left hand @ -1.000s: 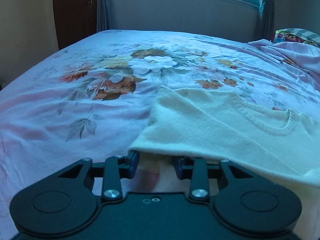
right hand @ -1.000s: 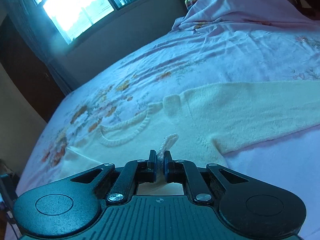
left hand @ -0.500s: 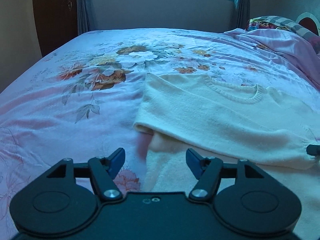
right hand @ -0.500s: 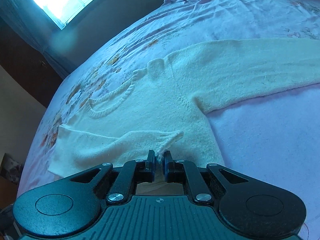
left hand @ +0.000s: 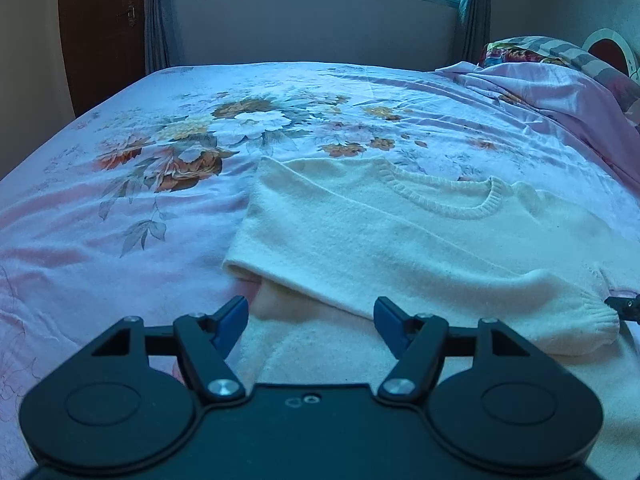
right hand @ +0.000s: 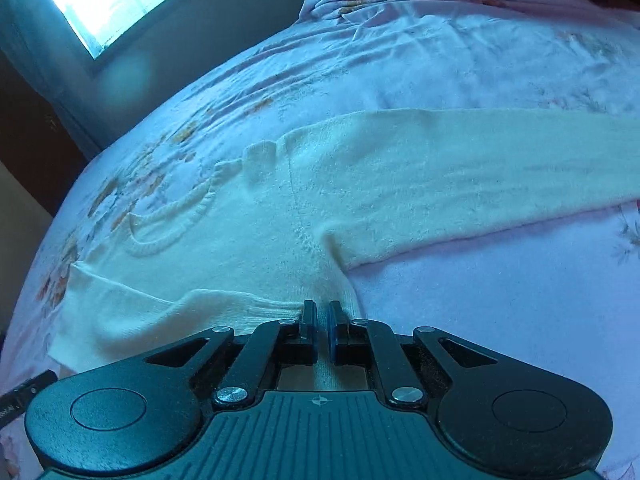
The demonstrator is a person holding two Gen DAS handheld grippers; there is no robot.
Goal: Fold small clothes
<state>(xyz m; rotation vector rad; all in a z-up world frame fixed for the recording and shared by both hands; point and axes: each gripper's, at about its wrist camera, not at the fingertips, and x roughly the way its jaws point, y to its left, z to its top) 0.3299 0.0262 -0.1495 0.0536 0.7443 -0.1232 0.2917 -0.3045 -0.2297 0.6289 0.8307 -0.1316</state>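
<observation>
Floral pink bedsheet (left hand: 120,208), fuzzy cream knit sweater (left hand: 360,232) spread flat.
My left gripper (left hand: 310,314) gapes wide; my right gripper (right hand: 322,326) sits nearly closed, pinching nothing I can see.

A small cream-white knitted sweater (left hand: 380,236) lies flat, spread on a bed (left hand: 120,208) covered by a pink floral sheet, towards the bed's near edge. Its ribbed round neckline (left hand: 452,204) faces the far edge, where the window wall stands. One sleeve (left hand: 420,280) is folded across the body, its ribbed cuff (left hand: 596,320) ending near the opposite side of the garment. The other sleeve (right hand: 480,176) lies stretched straight out sideways on the sheet, flat and unfolded. The knit looks soft and slightly fuzzy.
</observation>
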